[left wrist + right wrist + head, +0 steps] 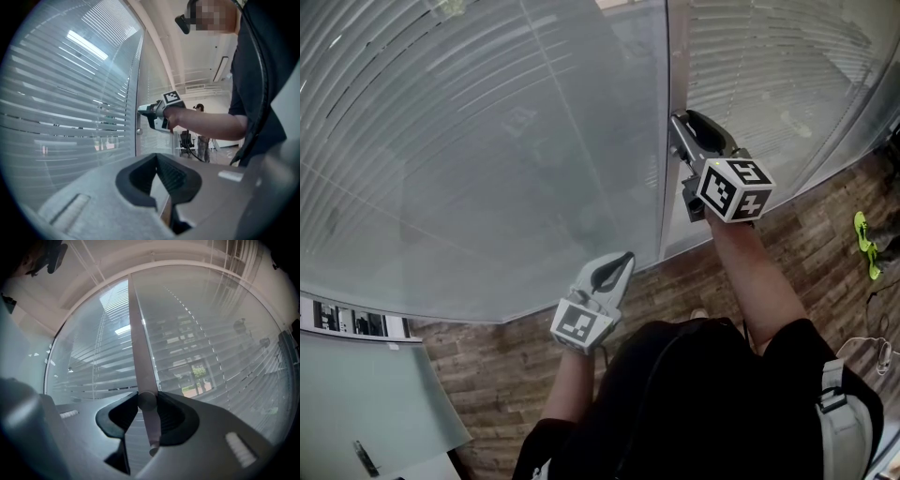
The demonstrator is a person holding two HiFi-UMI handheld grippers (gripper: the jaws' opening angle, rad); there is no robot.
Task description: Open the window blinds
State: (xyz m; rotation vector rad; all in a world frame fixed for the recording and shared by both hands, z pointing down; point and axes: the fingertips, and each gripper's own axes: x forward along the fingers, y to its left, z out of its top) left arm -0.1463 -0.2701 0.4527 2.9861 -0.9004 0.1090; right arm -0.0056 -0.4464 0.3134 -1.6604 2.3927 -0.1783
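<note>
The window blinds (469, 141) are horizontal slats behind tall glass panes, also seen in the right gripper view (211, 348). Through the right pane's slats some greenery shows. A grey vertical frame post (666, 141) divides the panes. My right gripper (679, 127) is raised to this post and is shut on a small round knob (146, 401) on it, one pad on each side. A second, smaller knob (152, 452) sits lower on the post. My left gripper (626, 258) hangs lower, apart from the glass, shut with nothing in it. The left gripper view shows the right gripper (142, 111) at the post.
The floor (516, 366) is dark wood planks. A pale panel (366, 403) lies at the lower left. A green object (863, 242) and thin cables lie on the floor at right. Farther back in the room stand an office chair (186, 140) and a person (202, 140).
</note>
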